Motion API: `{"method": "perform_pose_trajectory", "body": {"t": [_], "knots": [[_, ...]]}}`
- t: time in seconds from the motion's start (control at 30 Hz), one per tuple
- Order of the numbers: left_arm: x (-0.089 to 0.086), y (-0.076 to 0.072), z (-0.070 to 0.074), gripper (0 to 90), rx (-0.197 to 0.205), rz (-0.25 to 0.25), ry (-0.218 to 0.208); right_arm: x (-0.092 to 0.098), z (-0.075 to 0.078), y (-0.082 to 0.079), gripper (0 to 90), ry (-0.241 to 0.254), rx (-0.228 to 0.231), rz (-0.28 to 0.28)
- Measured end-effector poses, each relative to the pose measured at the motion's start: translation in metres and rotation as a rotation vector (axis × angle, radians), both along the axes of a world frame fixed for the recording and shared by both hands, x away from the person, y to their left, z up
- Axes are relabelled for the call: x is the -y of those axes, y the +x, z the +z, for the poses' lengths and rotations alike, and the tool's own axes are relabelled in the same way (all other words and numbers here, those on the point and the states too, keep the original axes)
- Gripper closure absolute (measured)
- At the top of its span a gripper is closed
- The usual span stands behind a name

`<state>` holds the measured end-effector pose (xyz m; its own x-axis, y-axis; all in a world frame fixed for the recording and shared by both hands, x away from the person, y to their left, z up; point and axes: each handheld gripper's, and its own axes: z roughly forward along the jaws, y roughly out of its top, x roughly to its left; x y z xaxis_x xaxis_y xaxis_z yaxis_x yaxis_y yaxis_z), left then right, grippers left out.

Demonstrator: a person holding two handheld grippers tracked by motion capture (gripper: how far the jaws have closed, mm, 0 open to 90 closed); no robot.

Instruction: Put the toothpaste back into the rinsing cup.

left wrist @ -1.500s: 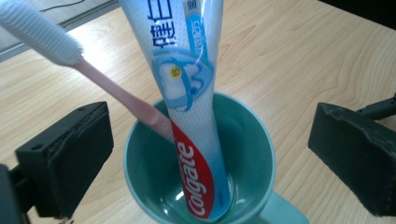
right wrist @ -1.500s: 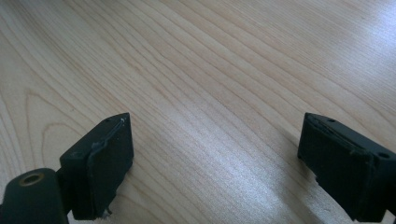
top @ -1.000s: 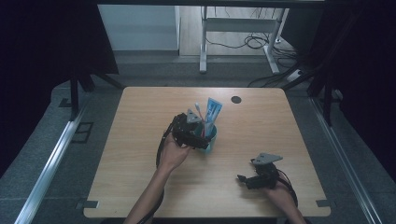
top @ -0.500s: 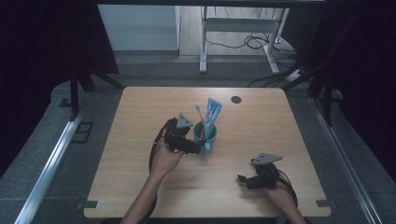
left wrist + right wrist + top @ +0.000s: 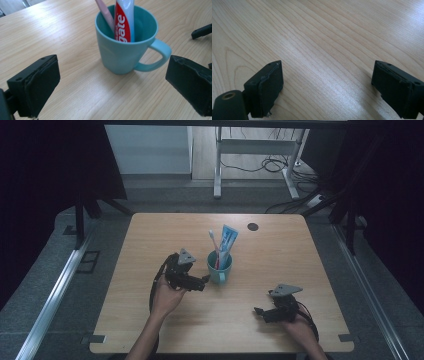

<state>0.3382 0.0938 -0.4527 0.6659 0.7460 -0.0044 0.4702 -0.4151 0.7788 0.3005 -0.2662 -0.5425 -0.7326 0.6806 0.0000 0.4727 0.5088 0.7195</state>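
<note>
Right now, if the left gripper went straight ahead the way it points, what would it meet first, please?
Most likely the teal ceramic mug holding toothpaste; it stands just ahead between the open left gripper fingers.

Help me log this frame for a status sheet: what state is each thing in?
cup: upright on the table, untouched
toothpaste tube: standing in the cup
toothbrush: leaning in the cup
left gripper: open, just short of the cup
right gripper: open, holding nothing

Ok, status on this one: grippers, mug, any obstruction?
Left gripper open, beside mug, not touching. Right gripper open, over bare table. Mug upright, holding toothbrush and toothpaste. Nothing in the way.
</note>
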Motion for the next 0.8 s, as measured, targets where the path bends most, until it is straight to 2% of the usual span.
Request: {"method": "perform_pose_trajectory", "body": {"t": [0.23,0.6,0.8], "knots": [[-0.008,-0.007,-0.006,0.0,-0.003,0.011,0.008,0.000,0.000,0.000,10.3,0.000,0.000,0.000],[-0.023,-0.018,-0.018,0.0,-0.016,0.030,-0.014,0.000,0.000,0.000,10.3,0.001,-0.001,-0.001],[-0.033,-0.024,-0.030,0.0,-0.033,0.041,-0.039,0.000,0.000,0.000,10.3,0.000,-0.001,-0.001]]}}
